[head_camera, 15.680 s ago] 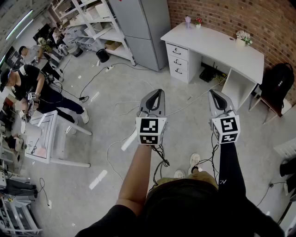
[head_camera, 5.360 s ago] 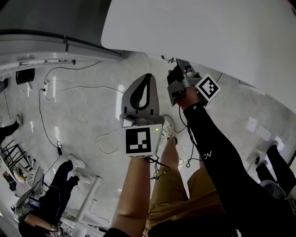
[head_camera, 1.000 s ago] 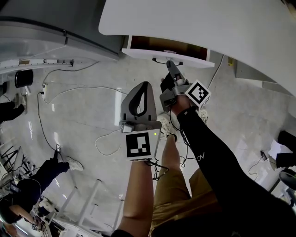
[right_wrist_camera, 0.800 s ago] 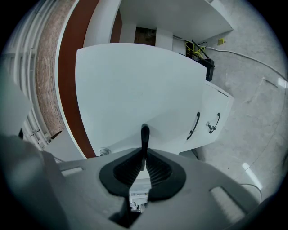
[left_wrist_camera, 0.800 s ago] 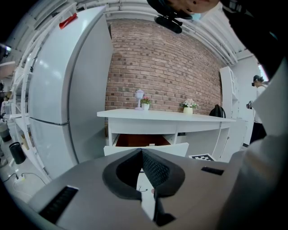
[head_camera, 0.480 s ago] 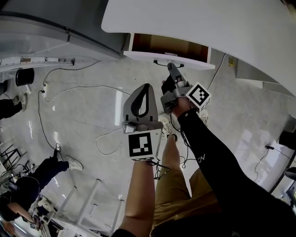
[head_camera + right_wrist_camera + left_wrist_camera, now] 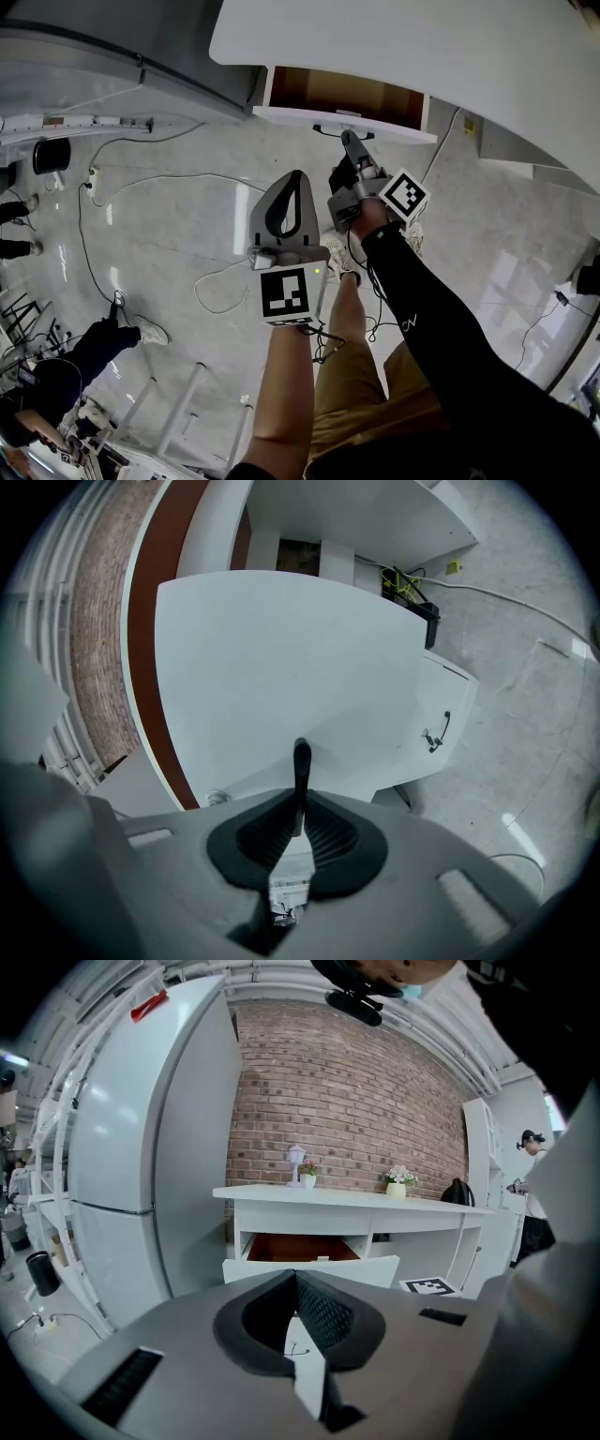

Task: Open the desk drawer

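The top drawer [image 7: 339,120] of the white desk [image 7: 422,47] stands pulled out, its brown inside [image 7: 342,92] showing. My right gripper [image 7: 349,141] is shut on the drawer's black handle [image 7: 301,761], which stands up between the pads against the white drawer front [image 7: 281,667]. My left gripper [image 7: 297,176] hangs in the air to the left, short of the desk, shut with nothing in it. In the left gripper view the open drawer [image 7: 309,1265] lies straight ahead beyond the closed tips of the left gripper [image 7: 296,1279].
A tall grey refrigerator [image 7: 141,1147] stands left of the desk against the brick wall [image 7: 328,1101]. A lower drawer handle [image 7: 438,733] shows below. Cables [image 7: 169,178] run over the floor. People stand at the lower left [image 7: 84,347] and far right [image 7: 530,1147].
The drawer has slid further out from under the desktop, showing more of its brown inside, with my right gripper still on the handle. The left gripper has barely shifted.
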